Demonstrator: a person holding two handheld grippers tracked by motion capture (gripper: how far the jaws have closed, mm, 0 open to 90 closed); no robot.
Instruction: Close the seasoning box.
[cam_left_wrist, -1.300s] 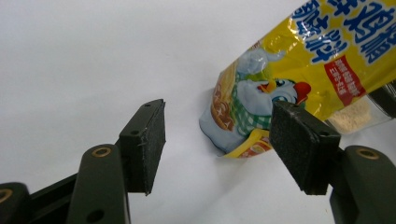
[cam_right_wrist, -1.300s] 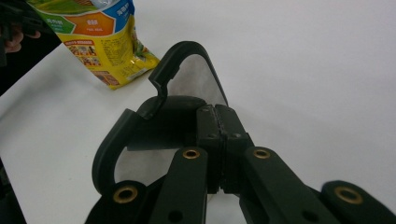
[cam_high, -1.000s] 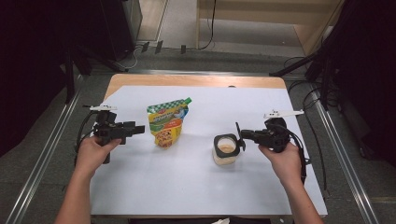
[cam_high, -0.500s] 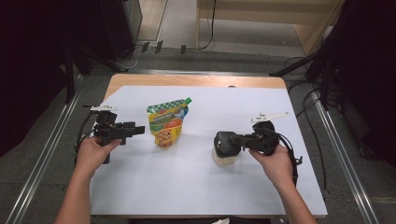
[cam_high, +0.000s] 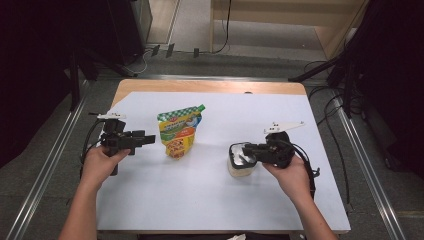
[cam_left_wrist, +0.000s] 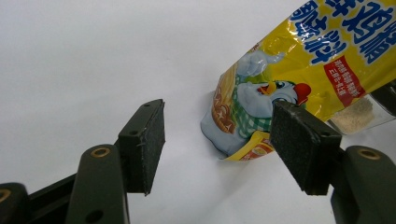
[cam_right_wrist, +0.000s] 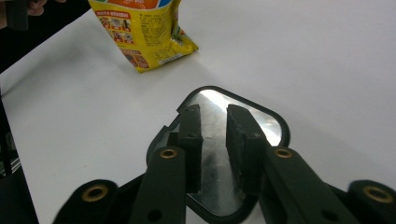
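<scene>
The white surface (cam_high: 210, 200) carried a yellow seasoning pouch (cam_high: 179, 131) lying flat near its middle. Right of the pouch, well apart from it, stood a small tub (cam_high: 239, 162) with a black-rimmed, shiny lid (cam_right_wrist: 243, 114). The right hand-held gripper (cam_high: 245, 152) hung over that lid, its jaws a narrow gap apart and just having been opening, with nothing pinched between them. Left of the pouch, the left hand-held gripper (cam_high: 148, 139) pointed at it with jaws wide, gripping nothing, the pouch's lower end just beyond the pads (cam_left_wrist: 148, 140).
</scene>
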